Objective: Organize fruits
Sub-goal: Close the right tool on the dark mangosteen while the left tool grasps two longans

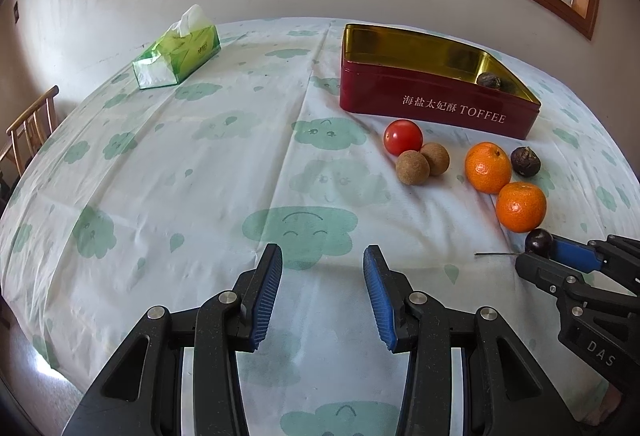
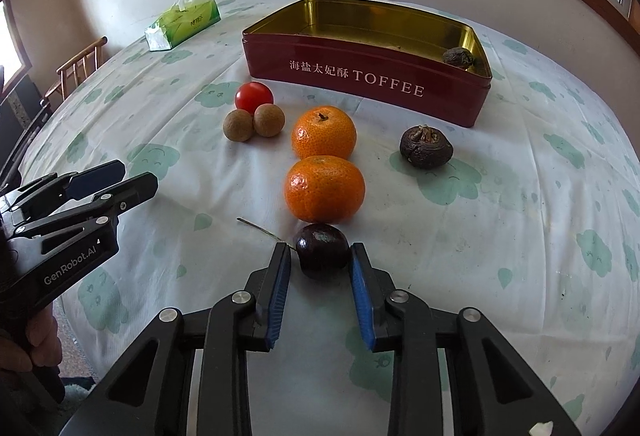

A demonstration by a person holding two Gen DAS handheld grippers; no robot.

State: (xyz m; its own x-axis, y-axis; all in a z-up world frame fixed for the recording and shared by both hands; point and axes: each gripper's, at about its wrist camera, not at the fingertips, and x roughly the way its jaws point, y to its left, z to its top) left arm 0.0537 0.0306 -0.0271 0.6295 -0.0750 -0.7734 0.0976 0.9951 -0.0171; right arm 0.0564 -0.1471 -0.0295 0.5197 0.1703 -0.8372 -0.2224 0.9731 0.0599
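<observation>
A red toffee tin (image 2: 360,83) (image 1: 420,107) stands open with one dark wrinkled fruit (image 2: 458,57) inside at its right end. In front lie a red tomato (image 2: 253,96), two brown longans (image 2: 252,123), two oranges (image 2: 325,165), a dark chestnut-like fruit (image 2: 426,147) and a dark cherry (image 2: 322,250) with a stem. My right gripper (image 2: 320,252) is open, its fingertips on either side of the cherry; it also shows in the left wrist view (image 1: 544,250). My left gripper (image 1: 322,260) is open and empty over bare cloth.
A green tissue pack (image 1: 178,49) lies at the back left of the cloud-print tablecloth (image 1: 200,175). A wooden chair (image 2: 78,65) stands beyond the table's left edge. A wall with a window runs behind the table.
</observation>
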